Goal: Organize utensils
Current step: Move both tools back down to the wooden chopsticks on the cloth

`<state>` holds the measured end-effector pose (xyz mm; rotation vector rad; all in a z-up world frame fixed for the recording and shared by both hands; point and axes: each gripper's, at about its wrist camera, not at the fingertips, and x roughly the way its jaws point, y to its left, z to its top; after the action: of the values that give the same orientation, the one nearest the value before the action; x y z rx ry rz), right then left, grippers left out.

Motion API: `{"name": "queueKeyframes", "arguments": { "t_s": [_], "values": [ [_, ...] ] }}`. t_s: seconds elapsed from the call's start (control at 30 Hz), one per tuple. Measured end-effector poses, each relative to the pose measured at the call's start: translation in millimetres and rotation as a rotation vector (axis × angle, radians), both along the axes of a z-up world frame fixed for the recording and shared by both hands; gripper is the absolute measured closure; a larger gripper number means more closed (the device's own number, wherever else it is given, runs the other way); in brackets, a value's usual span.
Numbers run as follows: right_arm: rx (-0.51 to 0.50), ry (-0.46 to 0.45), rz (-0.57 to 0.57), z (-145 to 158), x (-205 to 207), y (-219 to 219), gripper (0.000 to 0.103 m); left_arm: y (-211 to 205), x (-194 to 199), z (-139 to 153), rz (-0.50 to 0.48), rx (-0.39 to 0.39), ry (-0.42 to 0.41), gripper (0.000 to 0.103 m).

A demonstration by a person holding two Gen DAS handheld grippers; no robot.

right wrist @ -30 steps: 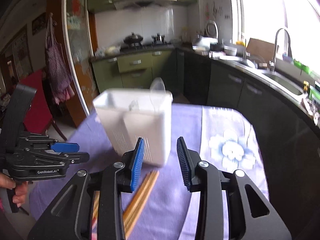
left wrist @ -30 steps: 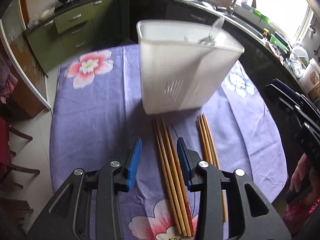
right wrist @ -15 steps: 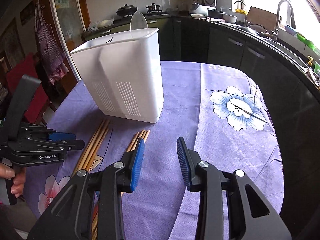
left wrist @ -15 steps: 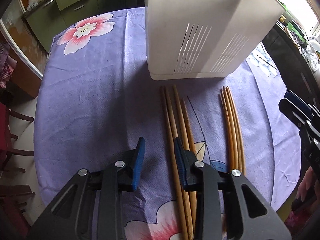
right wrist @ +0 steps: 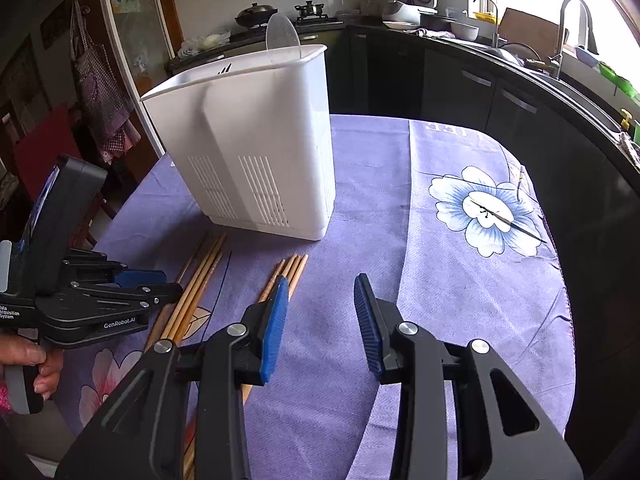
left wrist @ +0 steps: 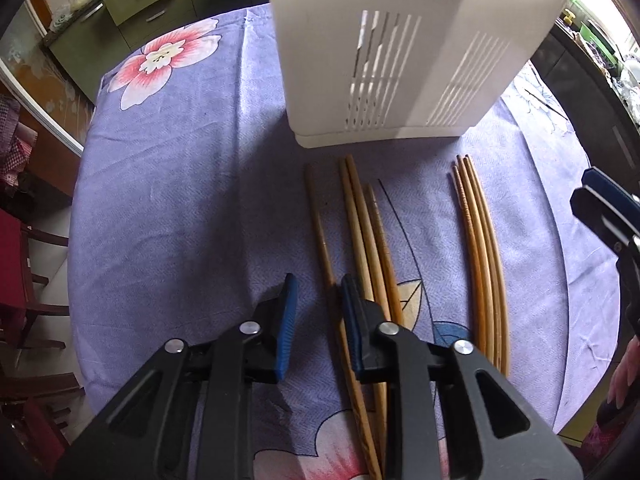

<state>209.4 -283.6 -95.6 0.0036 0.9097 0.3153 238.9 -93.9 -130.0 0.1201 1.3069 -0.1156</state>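
On the purple floral tablecloth (left wrist: 168,208), just short of the white slotted utensil caddy (left wrist: 400,52), lie two bunches of wooden chopsticks: a loose left bunch (left wrist: 360,224) and a tighter right bunch (left wrist: 478,248). My left gripper (left wrist: 316,304) sits low over the cloth, jaws parted but fairly narrow, nothing held; the outermost stick of the left bunch (left wrist: 318,216) runs into the gap between them, while its neighbours pass under or beside the right-hand finger. My right gripper (right wrist: 320,312) hangs wide open and empty beside the right bunch (right wrist: 290,272), its left pad (right wrist: 276,320) over the stick ends. A clear spoon (right wrist: 282,40) already stands in the caddy. My read: the step in hand is picking up that stray stick with the left. To do it well I'd centre the stick between the pads, keep the tips just off the cloth so fabric isn't pinched, and close squarely. Risk: the stick rolling, or the neighbours being caught.
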Motion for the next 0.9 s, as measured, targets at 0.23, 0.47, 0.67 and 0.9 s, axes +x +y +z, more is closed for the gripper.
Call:
{"name": "queueKeyframes", "arguments": {
  "t_s": [0.23,0.47,0.67,0.9],
  "values": [
    [-0.016,0.124,0.065,-25.5,9.6,23.4,0.068,20.0,-0.3,0.7,0.021,-0.015,0.007,0.094],
    [-0.066,0.211,0.042,-46.5,24.0,32.5,0.074,19.7,-0.6,1.1,0.011,-0.016,-0.001,0.094],
    [-0.062,0.234,0.058,-47.7,27.6,39.5,0.074,19.1,-1.1,1.0,0.003,-0.022,-0.004,0.094],
    [-0.109,0.244,0.048,-46.7,29.4,40.1,0.079,20.2,-1.6,0.7,0.002,-0.030,-0.007,0.094]
  ]
}}
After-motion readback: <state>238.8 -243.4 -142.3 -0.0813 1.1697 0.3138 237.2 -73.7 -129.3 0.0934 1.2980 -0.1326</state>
